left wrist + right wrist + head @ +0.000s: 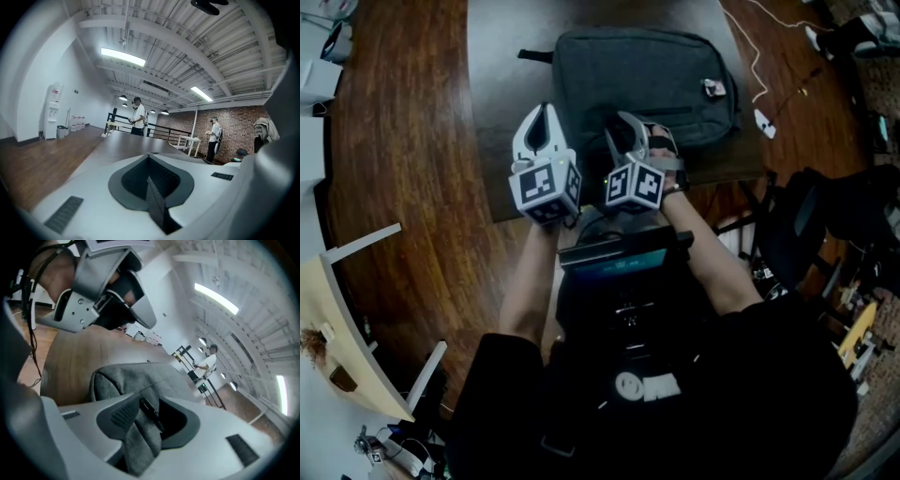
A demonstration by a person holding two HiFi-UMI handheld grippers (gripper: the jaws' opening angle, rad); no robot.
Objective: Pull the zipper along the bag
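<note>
Lowest in the head view, the person's forearms reach up the frame to two grippers held side by side at the near edge of the bag (647, 80). The right gripper (146, 420) is clamped on a fold of the bag's grey fabric. A small black piece (149, 409) sits in the pinch; it may be the zipper pull, but I cannot be sure. The left gripper (153, 190) is closed with nothing between its pads, and it points out over the table (502, 56) into the room rather than at the bag.

The bag lies flat on the dark table, in the upper middle of the head view.

This looks like the opening step, with the hold taken and the pull not yet begun. Next, the right gripper would need to draw steadily along the zipper line while the left braces the bag so it does not slide.

The zipper track does not show clearly in any view, so how far it is run cannot be told. In the head view the right gripper's tips are covered by its own body.
</note>
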